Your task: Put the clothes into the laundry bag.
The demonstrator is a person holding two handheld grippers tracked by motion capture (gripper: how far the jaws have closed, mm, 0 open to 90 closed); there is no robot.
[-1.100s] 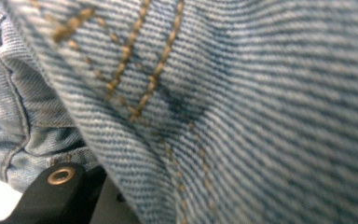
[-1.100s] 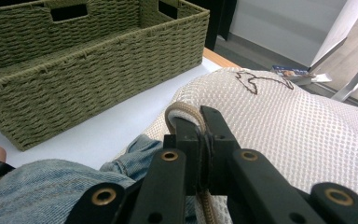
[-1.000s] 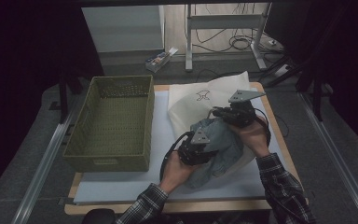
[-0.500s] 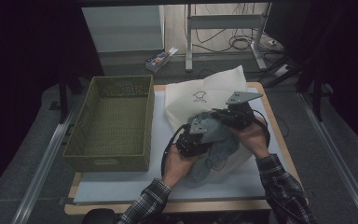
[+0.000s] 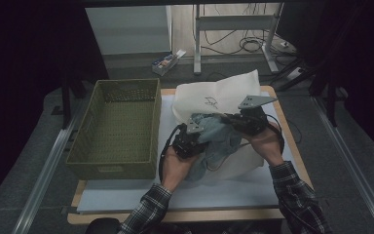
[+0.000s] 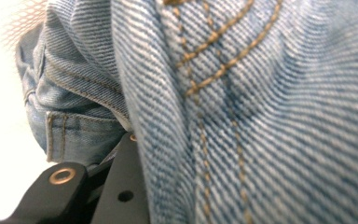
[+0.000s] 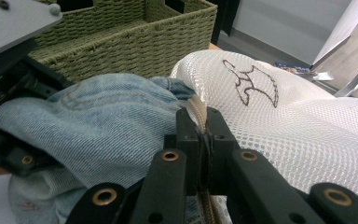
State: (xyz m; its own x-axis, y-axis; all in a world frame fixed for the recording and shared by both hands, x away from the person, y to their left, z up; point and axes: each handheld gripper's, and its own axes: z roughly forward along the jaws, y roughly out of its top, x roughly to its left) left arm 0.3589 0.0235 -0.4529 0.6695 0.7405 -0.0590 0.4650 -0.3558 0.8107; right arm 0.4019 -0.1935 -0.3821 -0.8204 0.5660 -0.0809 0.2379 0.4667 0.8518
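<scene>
A pair of blue denim jeans [image 5: 220, 137] lies bunched at the mouth of a white mesh bag [image 5: 224, 95] with a drawn logo. My left gripper [image 5: 194, 140] is shut on the jeans, and denim [image 6: 261, 116] drapes over its one visible black finger [image 6: 121, 186]. My right gripper [image 7: 200, 133] is shut on the bag's beige zipper edge, just right of the jeans [image 7: 107, 126]. In the high view the right gripper [image 5: 233, 121] sits on the far side of the jeans. Mesh of the bag [image 7: 289, 126] spreads to the right of the jaws.
A green woven basket [image 5: 126, 84] stands empty on the left of the table, close behind the jeans in the right gripper view [image 7: 135, 37]. A white sheet [image 5: 185, 195] covers the table top. A small box [image 5: 165, 62], desk legs and cables lie on the floor beyond.
The left gripper has moved away from the person toward the bag with the jeans. The jeans are bunched closer to the right gripper, which has stayed nearly in place.
</scene>
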